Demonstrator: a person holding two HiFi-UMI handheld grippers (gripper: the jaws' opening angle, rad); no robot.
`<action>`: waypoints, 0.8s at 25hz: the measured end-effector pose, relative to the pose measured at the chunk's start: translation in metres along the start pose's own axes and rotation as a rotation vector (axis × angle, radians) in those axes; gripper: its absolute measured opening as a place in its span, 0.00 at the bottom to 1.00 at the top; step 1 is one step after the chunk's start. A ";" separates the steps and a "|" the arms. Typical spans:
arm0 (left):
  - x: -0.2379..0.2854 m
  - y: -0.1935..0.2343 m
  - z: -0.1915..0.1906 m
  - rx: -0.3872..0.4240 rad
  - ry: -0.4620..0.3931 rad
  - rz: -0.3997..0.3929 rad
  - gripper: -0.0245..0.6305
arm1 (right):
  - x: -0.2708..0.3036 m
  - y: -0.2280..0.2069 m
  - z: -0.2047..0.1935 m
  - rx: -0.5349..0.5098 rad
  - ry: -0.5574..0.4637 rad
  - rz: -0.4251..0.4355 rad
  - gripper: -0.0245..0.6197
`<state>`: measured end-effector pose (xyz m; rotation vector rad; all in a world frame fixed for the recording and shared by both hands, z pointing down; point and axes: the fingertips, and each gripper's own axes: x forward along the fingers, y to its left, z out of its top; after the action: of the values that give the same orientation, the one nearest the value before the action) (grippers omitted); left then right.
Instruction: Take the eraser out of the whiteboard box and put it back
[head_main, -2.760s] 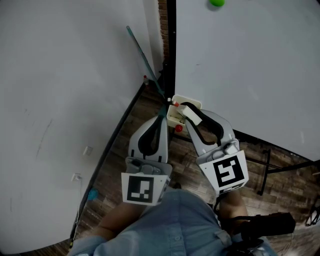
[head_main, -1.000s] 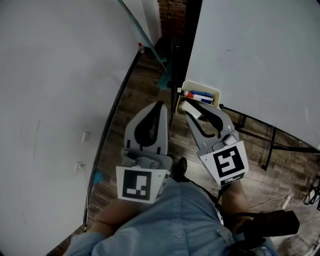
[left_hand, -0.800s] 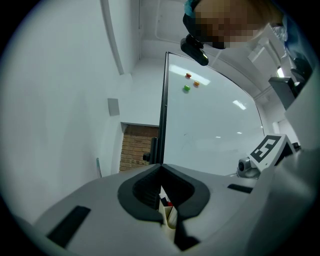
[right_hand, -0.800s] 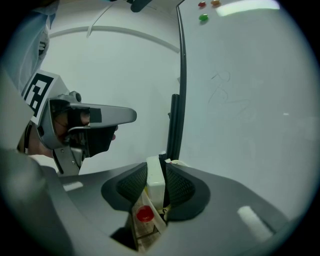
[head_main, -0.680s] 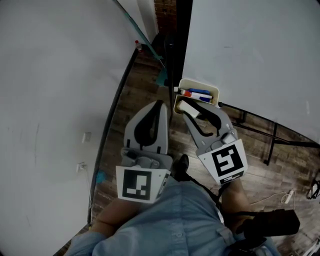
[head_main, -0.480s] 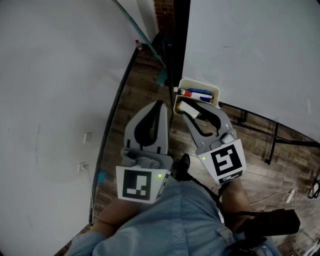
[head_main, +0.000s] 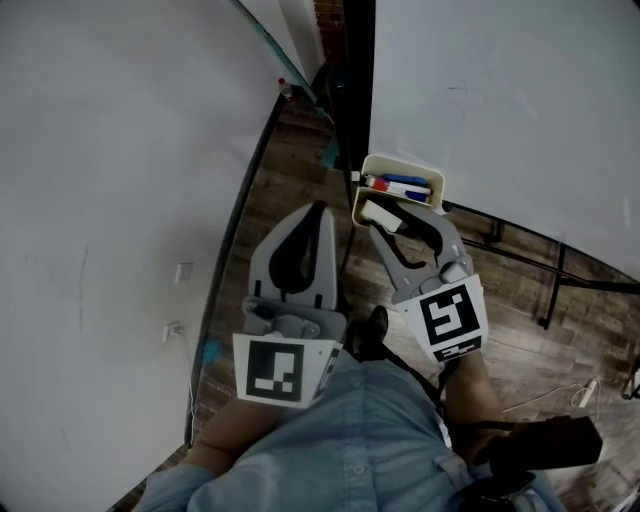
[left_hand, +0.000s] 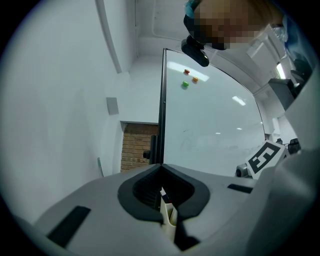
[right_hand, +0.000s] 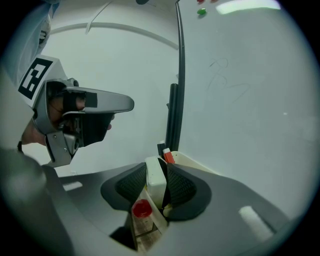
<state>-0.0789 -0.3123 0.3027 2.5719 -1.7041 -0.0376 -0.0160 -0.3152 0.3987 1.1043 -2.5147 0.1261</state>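
While the left claw (head_main: 320, 212) hangs shut and empty just beside the whiteboard box (head_main: 432, 182), the right claw (head_main: 386, 218) reaches down into it. Its jaws have just been opening and stand fairly wide, with the white eraser (right_hand: 154, 181) between them. The eraser sits in the box's near side, alongside the red and blue markers (head_main: 400, 187). It lies close against one pad, with a dark gap at the other. Since it lies straight ahead, narrow side across the jaws, drawing back along that line should likely leave it undisturbed.

place: office or meeting room | cues: large whiteboard (head_main: 500, 100), marker box (head_main: 402, 162), wood-plank floor (head_main: 290, 185), brick wall (left_hand: 138, 147)
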 end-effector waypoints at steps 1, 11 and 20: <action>-0.001 0.000 0.000 0.002 0.001 0.001 0.04 | 0.000 0.000 -0.001 0.001 -0.001 -0.001 0.24; -0.013 -0.001 0.006 0.020 -0.008 0.021 0.04 | -0.002 0.000 -0.001 -0.006 -0.010 -0.018 0.27; -0.027 -0.014 0.026 0.029 -0.064 0.017 0.04 | -0.032 0.002 0.027 0.005 -0.101 -0.034 0.26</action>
<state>-0.0777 -0.2830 0.2756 2.6043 -1.7609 -0.0961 -0.0060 -0.2985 0.3614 1.1829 -2.5831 0.0687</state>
